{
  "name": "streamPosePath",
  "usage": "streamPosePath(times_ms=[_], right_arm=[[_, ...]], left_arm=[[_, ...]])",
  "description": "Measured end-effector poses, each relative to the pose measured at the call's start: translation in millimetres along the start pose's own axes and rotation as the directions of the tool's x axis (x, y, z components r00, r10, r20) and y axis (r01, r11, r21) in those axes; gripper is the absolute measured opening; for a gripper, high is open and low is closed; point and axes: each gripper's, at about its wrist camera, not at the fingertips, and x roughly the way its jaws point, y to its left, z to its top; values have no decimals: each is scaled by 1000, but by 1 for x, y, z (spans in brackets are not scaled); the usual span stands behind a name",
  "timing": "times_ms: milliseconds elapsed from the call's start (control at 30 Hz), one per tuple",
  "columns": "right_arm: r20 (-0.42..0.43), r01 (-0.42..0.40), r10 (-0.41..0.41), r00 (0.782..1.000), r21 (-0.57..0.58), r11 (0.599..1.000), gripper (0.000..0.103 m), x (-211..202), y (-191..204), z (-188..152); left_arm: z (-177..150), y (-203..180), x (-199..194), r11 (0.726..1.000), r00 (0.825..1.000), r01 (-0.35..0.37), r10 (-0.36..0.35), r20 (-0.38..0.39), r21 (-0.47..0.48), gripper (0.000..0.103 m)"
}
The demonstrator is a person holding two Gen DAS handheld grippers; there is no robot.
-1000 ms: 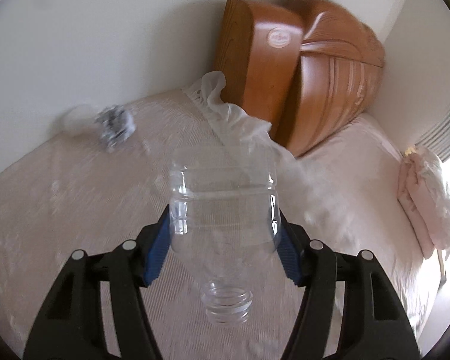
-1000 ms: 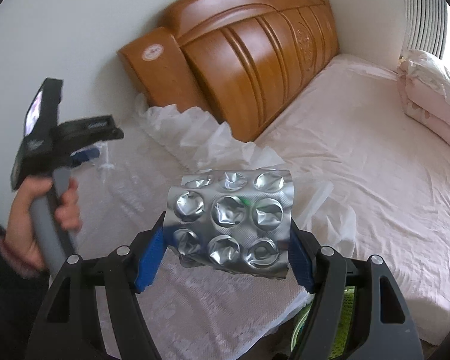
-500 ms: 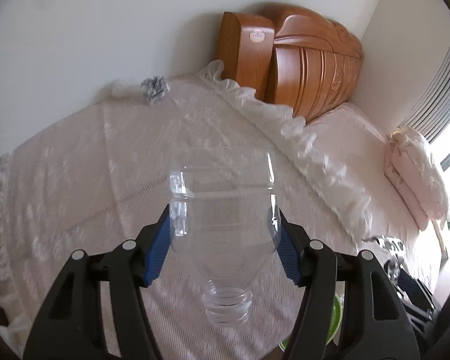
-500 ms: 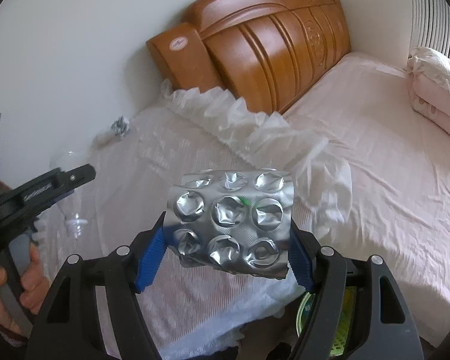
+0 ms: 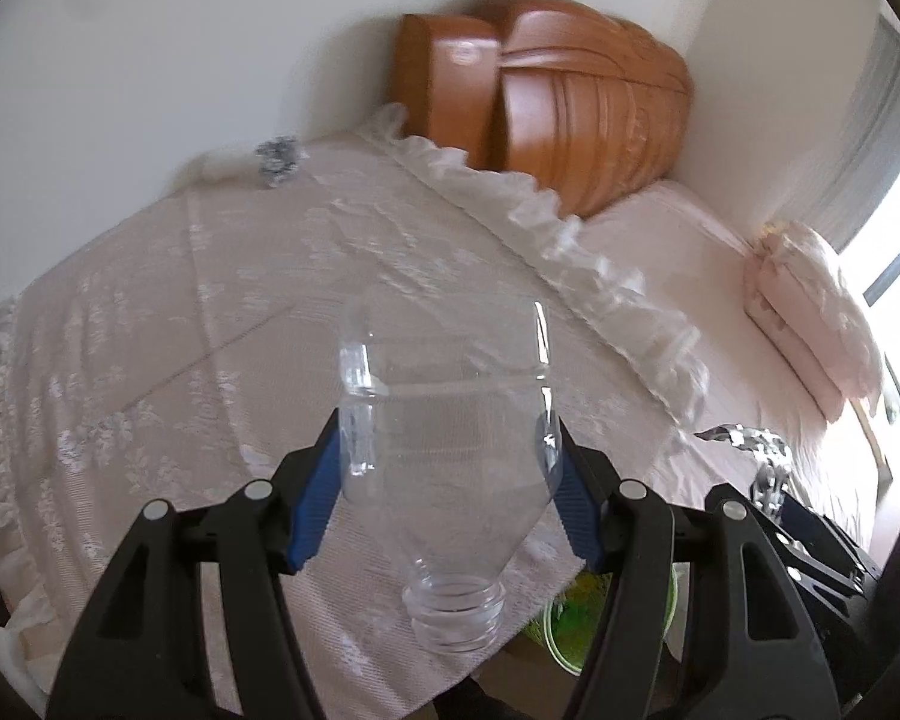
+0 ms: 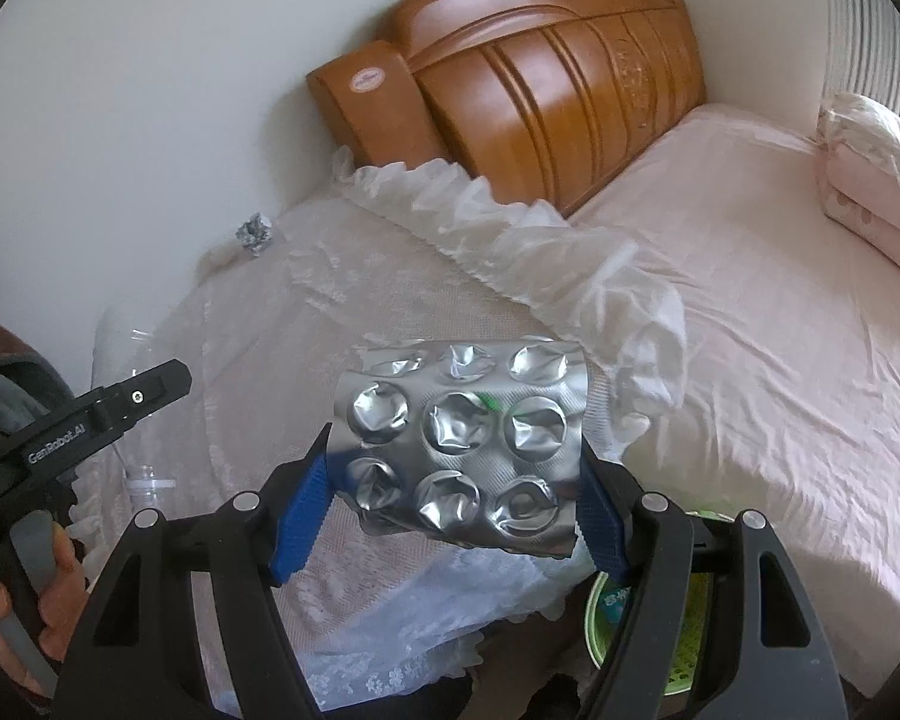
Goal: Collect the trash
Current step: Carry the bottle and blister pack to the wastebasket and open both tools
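My left gripper (image 5: 447,474) is shut on a clear plastic bottle (image 5: 444,450), held neck-down above a lace-covered table (image 5: 180,330). My right gripper (image 6: 456,480) is shut on an empty silver blister pack (image 6: 459,441), held above the table's near edge. A crumpled foil ball (image 5: 277,155) lies at the table's far side by the wall; it also shows in the right wrist view (image 6: 254,232). A green bin (image 6: 684,618) stands low between table and bed, partly hidden; its rim also shows in the left wrist view (image 5: 561,624).
A pink bed (image 6: 780,312) with a wooden headboard (image 6: 540,72) stands right of the table. A folded pink quilt (image 6: 870,174) lies on it. The left gripper and bottle (image 6: 114,408) show at the right wrist view's left edge. White wall behind.
Both grippers have pulled back from the table and wall with their loads. The foil ball looks farther away. The green bin has come into the left wrist view.
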Motion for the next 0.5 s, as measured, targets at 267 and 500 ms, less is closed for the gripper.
streamPosePath(times_ms=[267, 500], right_arm=[[-94, 191, -179, 979, 152, 970, 72, -7, -86, -53], [-213, 300, -247, 945, 274, 914, 72, 13, -152, -106]], left_arm=[[-20, -61, 7, 983, 993, 115, -108, -53, 140, 61], [-45, -117, 6, 936, 975, 214, -188, -117, 281, 61]])
